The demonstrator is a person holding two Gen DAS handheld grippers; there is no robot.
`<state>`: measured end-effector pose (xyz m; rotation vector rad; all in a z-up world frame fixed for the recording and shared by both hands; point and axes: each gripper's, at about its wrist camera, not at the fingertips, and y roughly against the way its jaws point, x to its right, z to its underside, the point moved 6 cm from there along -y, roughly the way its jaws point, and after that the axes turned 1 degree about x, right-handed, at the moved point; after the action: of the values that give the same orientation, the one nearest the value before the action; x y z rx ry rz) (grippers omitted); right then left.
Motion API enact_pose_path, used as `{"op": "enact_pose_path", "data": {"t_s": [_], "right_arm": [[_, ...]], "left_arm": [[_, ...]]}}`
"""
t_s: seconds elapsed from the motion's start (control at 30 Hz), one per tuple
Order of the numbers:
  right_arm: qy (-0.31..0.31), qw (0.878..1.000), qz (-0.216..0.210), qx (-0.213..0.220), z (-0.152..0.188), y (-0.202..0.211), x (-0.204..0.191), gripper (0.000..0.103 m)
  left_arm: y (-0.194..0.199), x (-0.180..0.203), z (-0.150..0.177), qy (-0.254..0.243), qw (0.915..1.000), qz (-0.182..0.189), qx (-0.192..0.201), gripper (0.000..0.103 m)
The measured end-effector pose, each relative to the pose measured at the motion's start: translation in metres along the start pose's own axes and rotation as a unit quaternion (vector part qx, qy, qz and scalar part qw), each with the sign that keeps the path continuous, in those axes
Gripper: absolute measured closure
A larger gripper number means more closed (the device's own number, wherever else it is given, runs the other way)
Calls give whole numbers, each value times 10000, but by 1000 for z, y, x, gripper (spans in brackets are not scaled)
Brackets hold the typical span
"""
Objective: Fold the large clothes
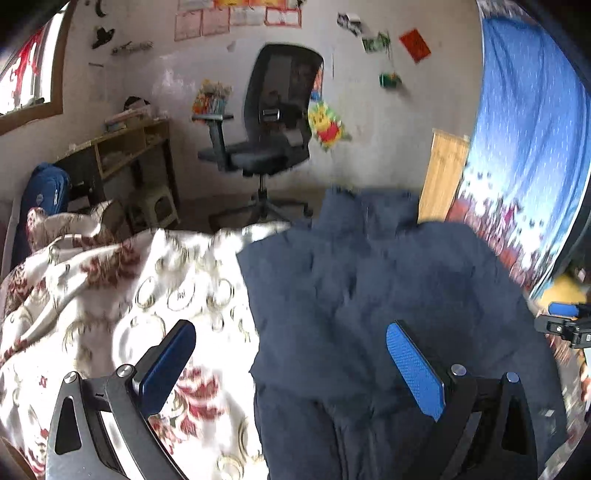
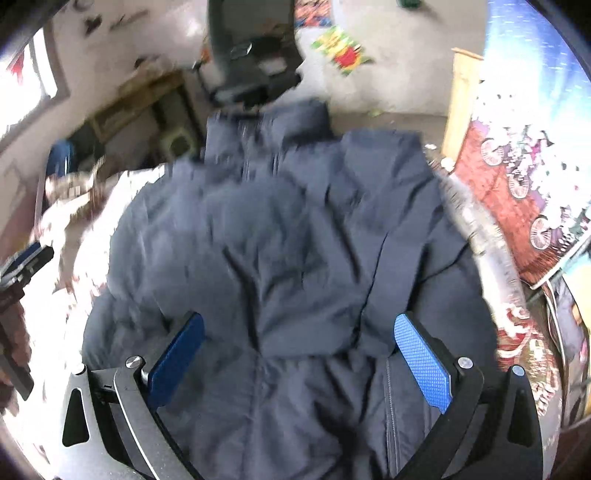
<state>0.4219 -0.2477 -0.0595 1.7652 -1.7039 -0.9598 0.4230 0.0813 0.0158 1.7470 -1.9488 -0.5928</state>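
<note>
Bedroom: floral bedspread (image 1: 110,280), desk chair (image 1: 273,122), wall posters (image 1: 236,16).

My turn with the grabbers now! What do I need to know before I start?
Left gripper: open, holding nothing.
Right gripper: open, holding nothing, above the jacket.
The dark blue jacket lies spread on the flowery bedspread, collar towards the office chair.
Done: parts look laid over the middle, but it is too blurry to be sure.
Left: probably folding it smaller.

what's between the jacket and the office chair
In the left wrist view, only bare floor shows between the jacket collar and the office chair. The bedspread lies left of the jacket, not between them.
</note>
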Motion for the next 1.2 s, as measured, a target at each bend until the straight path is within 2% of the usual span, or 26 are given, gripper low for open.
{"op": "enact_pose_path", "data": {"t_s": [0.07,0.17,0.3,0.43,0.5,0.6,0.73,0.9,1.07,1.17,1.2], "right_arm": [[-44,9998,111,127,-14,21,0,2],[34,9992,401,73,-45,48,-1,2],[502,9955,792,161,-86,70,-9,2],[924,9907,915,406,-128,65,-26,2],[1030,9898,821,546,-146,58,-37,2],[1224,9874,588,814,-174,26,-50,2],[1274,9878,398,797,-193,-25,-56,2],[1335,9885,-71,705,-214,-84,-42,2],[1334,9882,-266,705,-235,-130,-20,2],[1247,9895,-473,553,-248,-164,-8,11],[1236,9895,-562,504,-251,-174,-7,17]], "left_arm": [[0,-6,-18,171,9998,117,-30,0],[-1,-10,-38,400,9985,337,-135,0],[-4,-12,-70,536,9977,398,-113,0],[-11,-20,-94,759,9968,218,-124,0],[-17,-25,-101,910,9954,195,-223,0],[-32,-27,-113,948,9948,85,-352,0],[-62,-19,-127,802,9960,-92,-376,0],[-117,7,-142,762,9955,-129,-548,0],[-176,30,-153,886,9926,-292,-780,0],[-206,38,-158,954,9909,-418,-851,0],[-219,40,-160,955,9906,-437,-880,0]]}}
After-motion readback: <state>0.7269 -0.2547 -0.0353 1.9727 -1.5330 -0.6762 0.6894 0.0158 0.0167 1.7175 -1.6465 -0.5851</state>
